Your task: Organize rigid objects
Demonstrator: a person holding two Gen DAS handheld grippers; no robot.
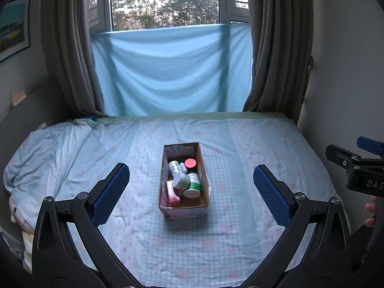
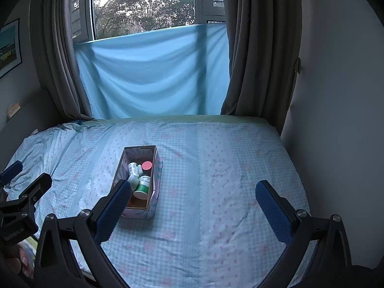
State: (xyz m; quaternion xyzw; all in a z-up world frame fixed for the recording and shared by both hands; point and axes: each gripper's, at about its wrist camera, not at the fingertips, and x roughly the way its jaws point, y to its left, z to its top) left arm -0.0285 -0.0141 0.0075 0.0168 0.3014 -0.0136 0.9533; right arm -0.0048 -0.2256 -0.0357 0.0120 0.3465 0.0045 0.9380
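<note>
Both grippers hang wide apart and empty over the near edge of the bed [image 1: 240,252]: my left gripper [image 1: 191,193] frames the cardboard box [image 1: 202,168] mid-bed, my right gripper [image 2: 193,207] sits right of it, left pad overlapping its near corner in view. Risk, as I judge it: bottles [image 1: 189,182] are heaped loosely against a pink carton [image 1: 173,193], so a careless reach could topple them or skid the box on soft sheet. Labels unreadable; carton's lower half hidden; box floor mostly unseen.
</note>
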